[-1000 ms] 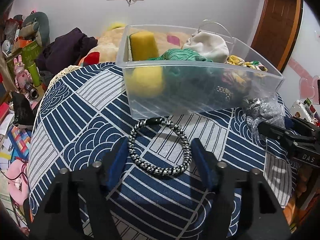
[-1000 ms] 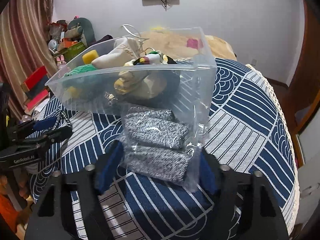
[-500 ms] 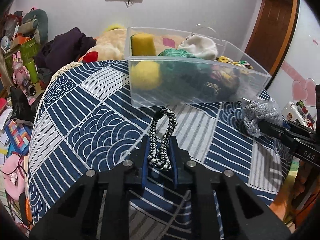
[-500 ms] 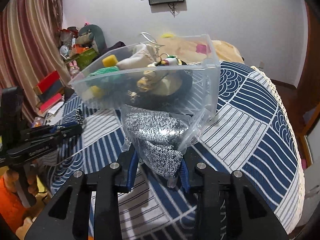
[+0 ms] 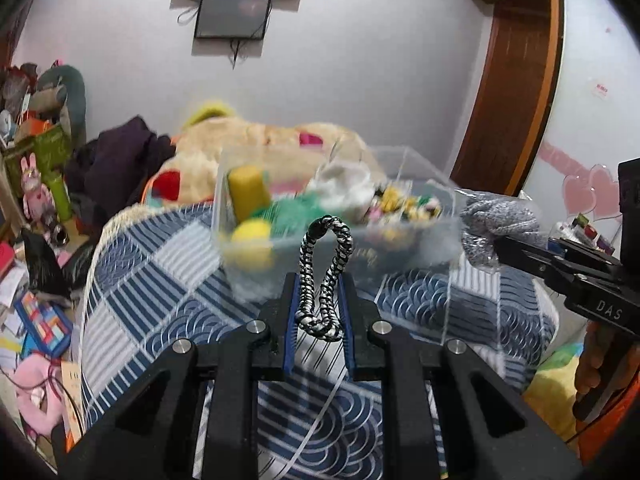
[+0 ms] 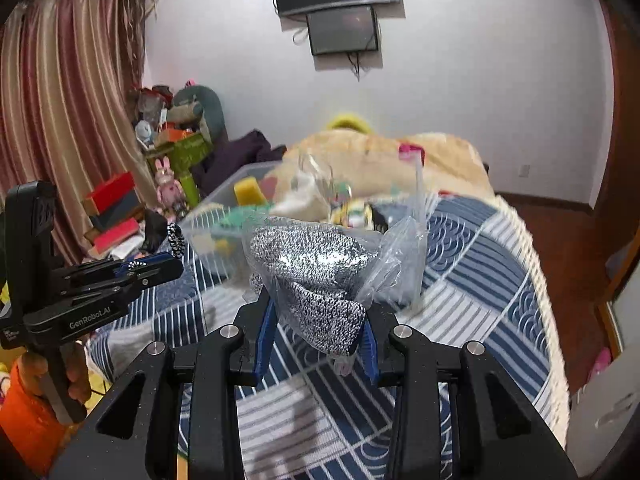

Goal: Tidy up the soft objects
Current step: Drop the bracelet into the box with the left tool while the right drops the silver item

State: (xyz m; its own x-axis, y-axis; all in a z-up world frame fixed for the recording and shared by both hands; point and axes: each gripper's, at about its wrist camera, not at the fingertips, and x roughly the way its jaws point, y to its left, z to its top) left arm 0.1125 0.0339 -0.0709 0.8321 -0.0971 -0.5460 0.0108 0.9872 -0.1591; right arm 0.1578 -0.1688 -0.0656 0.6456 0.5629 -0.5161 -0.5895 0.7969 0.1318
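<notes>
Over the blue patterned table (image 5: 160,280), each tool grips tight, left tool (image 5: 319,304) the rope ring (image 5: 322,276), right tool (image 6: 316,334) the bagged cloth (image 6: 316,276); lift both above the clear box (image 5: 336,216) at 12 o'clock before letting go.

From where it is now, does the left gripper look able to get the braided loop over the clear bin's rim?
Probably yes. The left gripper is shut on the braided loop, lifted off the tablecloth, with the clear bin directly ahead, open-topped. Nothing lies between them; the right gripper, holding bagged knitwear, stays off to the side.
</notes>
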